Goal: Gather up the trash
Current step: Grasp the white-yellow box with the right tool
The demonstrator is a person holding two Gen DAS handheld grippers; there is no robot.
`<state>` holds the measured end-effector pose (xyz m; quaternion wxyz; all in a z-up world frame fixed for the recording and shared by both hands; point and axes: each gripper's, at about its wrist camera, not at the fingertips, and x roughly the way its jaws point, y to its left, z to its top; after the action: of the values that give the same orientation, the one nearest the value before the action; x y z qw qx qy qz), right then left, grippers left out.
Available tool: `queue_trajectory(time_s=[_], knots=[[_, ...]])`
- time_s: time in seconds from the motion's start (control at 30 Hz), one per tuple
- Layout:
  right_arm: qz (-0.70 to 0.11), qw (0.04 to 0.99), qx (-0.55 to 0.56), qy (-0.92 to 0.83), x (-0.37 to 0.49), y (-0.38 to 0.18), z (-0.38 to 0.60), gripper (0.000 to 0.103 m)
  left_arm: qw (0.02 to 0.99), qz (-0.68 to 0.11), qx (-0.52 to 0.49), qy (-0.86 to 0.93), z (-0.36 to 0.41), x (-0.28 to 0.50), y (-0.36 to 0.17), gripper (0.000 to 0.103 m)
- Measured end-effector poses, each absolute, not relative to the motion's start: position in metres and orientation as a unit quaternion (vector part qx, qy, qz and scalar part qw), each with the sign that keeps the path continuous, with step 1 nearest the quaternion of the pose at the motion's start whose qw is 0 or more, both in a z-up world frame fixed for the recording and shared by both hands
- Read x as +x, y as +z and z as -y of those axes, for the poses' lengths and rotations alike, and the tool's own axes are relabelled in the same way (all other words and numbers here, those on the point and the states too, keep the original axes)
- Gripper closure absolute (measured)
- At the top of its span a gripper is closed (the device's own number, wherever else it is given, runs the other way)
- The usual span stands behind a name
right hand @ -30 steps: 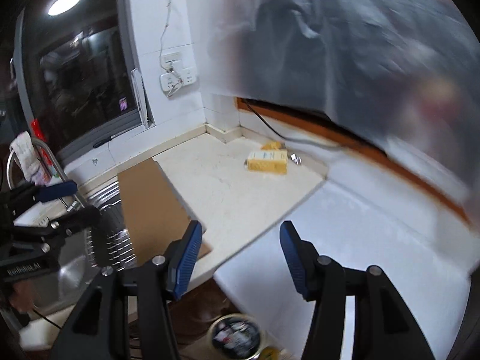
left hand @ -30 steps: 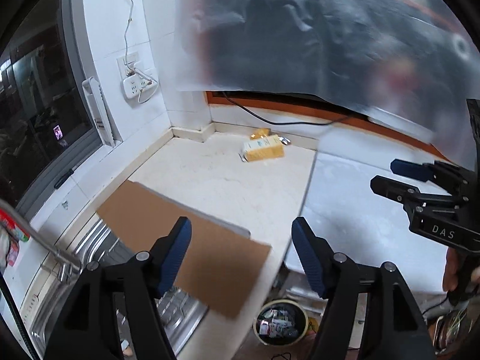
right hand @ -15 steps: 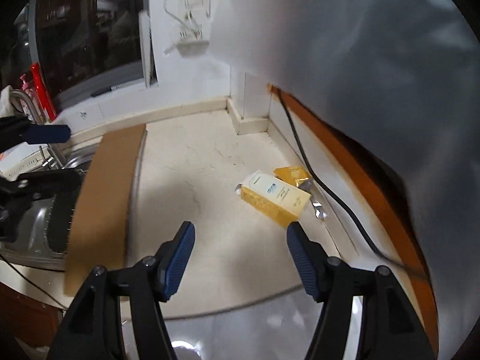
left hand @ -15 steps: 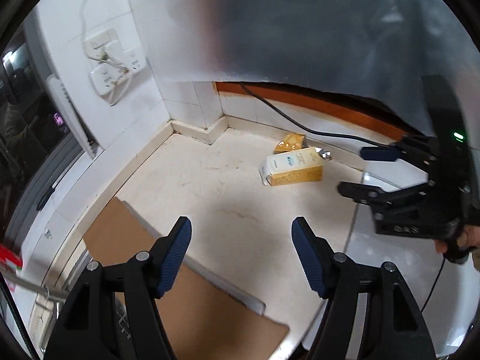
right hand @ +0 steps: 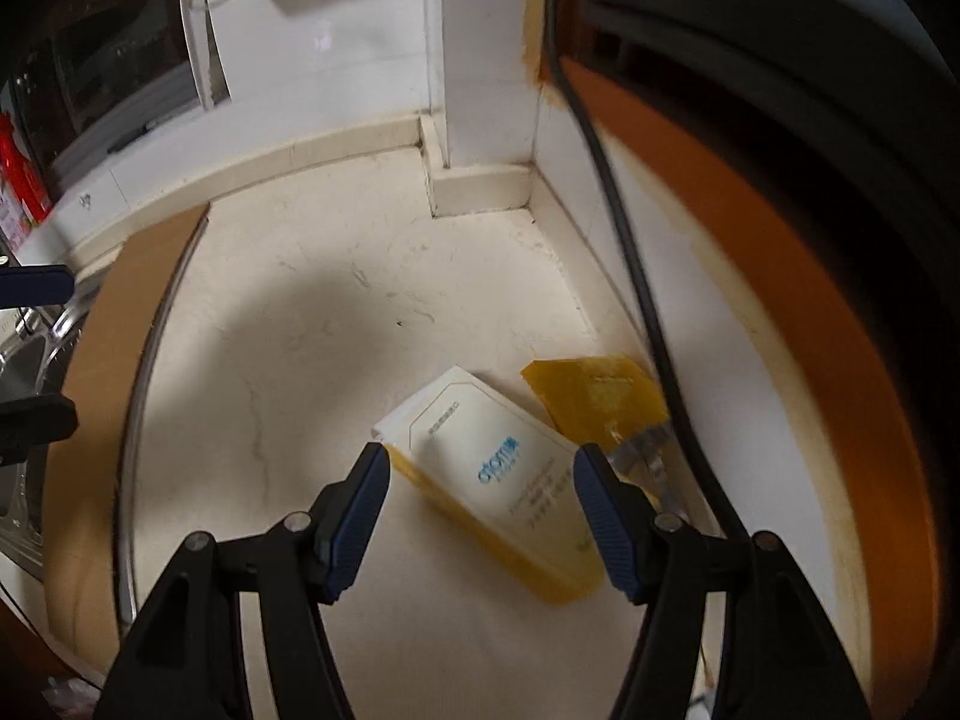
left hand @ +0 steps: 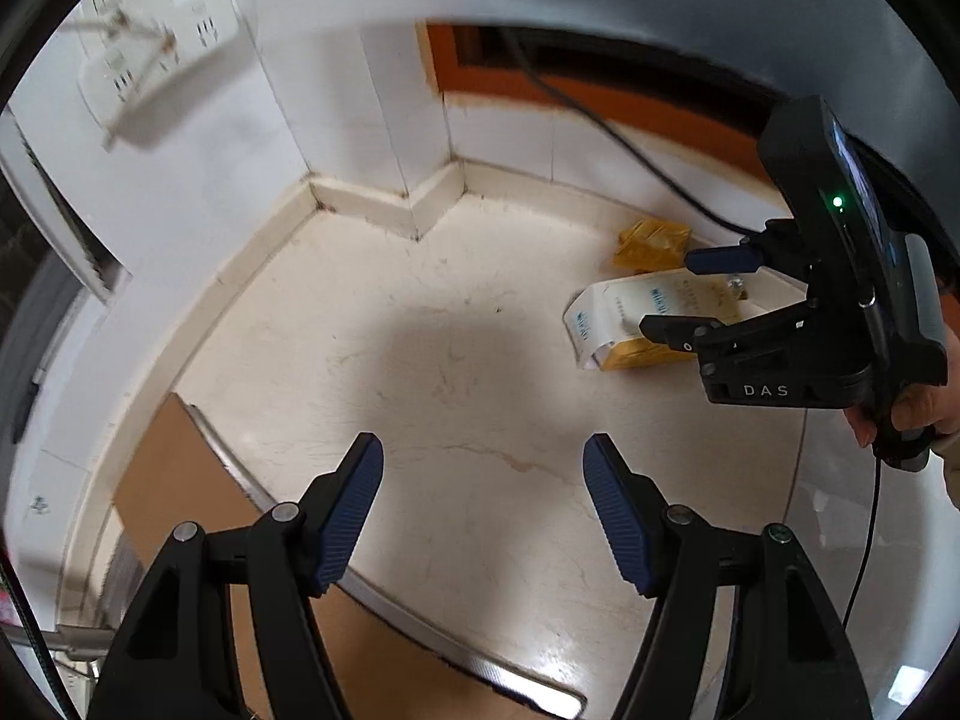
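A white-and-yellow carton box (right hand: 498, 480) lies flat on the pale stone counter (right hand: 300, 360) near the wall corner. A crumpled yellow wrapper (right hand: 594, 396) and a small silver foil scrap (right hand: 642, 456) lie just behind it. My right gripper (right hand: 480, 516) hovers over the box with its jaws wide; the box shows between the fingers, and the pads do not press on it. In the left wrist view the right gripper (left hand: 669, 293) hangs above the box (left hand: 618, 324), with the wrapper (left hand: 651, 243) beyond. My left gripper (left hand: 483, 504) is open over bare counter, holding nothing.
A brown cardboard sheet (left hand: 180, 480) lies over the sink's edge at the left. A black cable (right hand: 648, 300) runs along the orange-trimmed wall at the right. A power strip (left hand: 150, 60) hangs on the white tiled wall. A hand (left hand: 918, 414) holds the right gripper.
Both grippers moved forward and down toward the counter corner. The right gripper rolled and came over the box, and its jaws stand a little wider than a second ago.
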<state>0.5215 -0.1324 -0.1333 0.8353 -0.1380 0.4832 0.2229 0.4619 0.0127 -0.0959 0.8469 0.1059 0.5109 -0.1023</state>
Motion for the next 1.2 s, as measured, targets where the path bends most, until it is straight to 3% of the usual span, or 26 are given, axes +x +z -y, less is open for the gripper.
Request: queue_trajectory(time_s=[0.27,0.57,0.83,1.0,1.1,1.17,1.2], knots=[[-0.521,0.808,-0.145,0.232,0.544,-0.151,0.130,0.036,0.838,-0.525,0.094,-0.116,-0.038,0.478,-0.118,0.035],[-0.525,0.784,-0.233,0.236,0.529,-0.157,0.113,0.034,0.834,-0.530,0.081,-0.128,-0.050,0.480,-0.125,0.035],[-0.499,0.772,-0.330,0.215,0.527,-0.176,0.091,0.022,0.830,-0.537,0.074,-0.129,-0.054,0.481,-0.133,0.035],[-0.521,0.755,-0.326,0.226,0.542,-0.183,0.091,0.022,0.831,-0.537,0.070,-0.128,-0.057,0.482,-0.134,0.035],[-0.544,0.747,-0.299,0.238,0.548,-0.183,0.094,0.027,0.831,-0.538,0.067,-0.127,-0.058,0.482,-0.135,0.035],[-0.542,0.748,-0.301,0.236,0.548,-0.181,0.094,0.036,0.830,-0.538,0.067,-0.127,-0.058,0.482,-0.135,0.035],[-0.541,0.750,-0.300,0.235,0.547,-0.179,0.096,0.046,0.831,-0.538,0.067,-0.128,-0.057,0.481,-0.135,0.035]])
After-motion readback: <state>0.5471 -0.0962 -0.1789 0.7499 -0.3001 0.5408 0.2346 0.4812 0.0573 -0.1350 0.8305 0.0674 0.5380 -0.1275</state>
